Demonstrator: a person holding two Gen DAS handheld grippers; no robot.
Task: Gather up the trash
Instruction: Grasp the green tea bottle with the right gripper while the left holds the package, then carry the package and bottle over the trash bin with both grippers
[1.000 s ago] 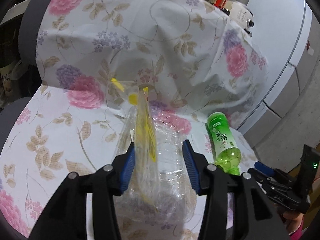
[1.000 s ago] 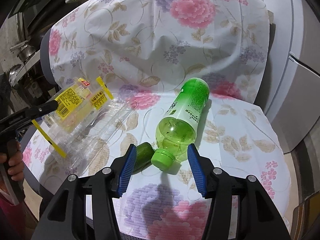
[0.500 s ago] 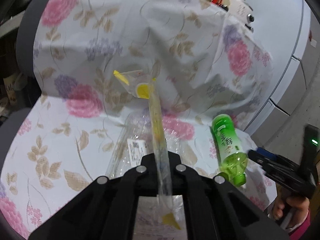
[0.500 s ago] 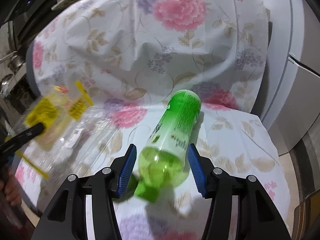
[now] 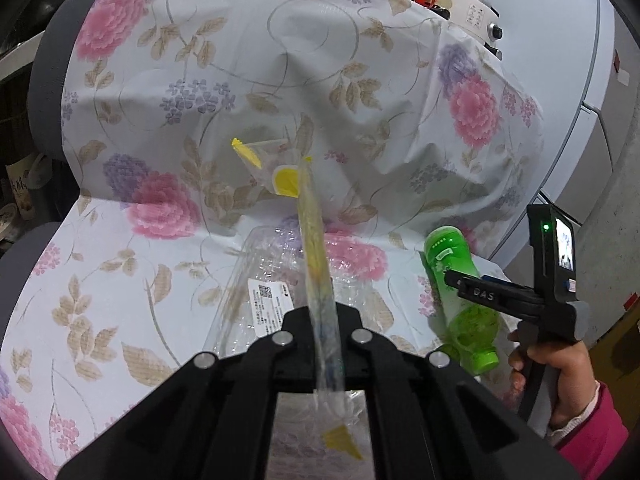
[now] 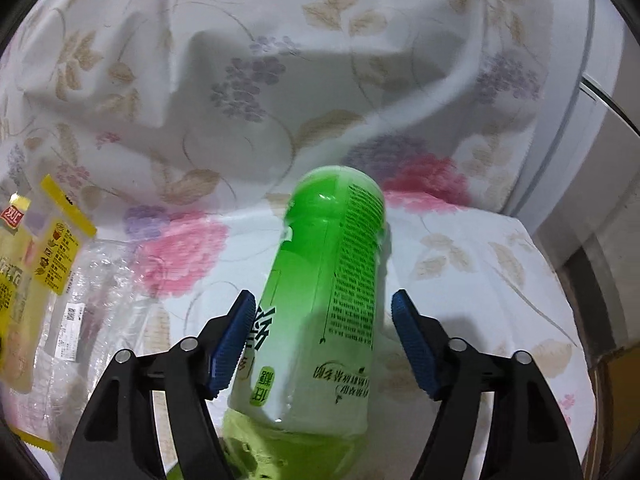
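Note:
My left gripper is shut on a clear-and-yellow snack wrapper, held edge-on above the seat. The wrapper also shows at the left edge of the right wrist view. A crumpled clear plastic bag with a white label lies on the seat under it. A green plastic bottle lies on the seat, cap toward the camera. My right gripper is open with its blue pads on either side of the bottle. In the left wrist view the bottle sits behind the right gripper.
A floral cloth covers a chair seat and backrest. A white cabinet stands to the right, with jars and an appliance behind the chair top. The seat's front edge drops off near me.
My left gripper closed on the wrapper and lifted it off the plastic bag. My right gripper moved forward so the green bottle now lies between its open pads.

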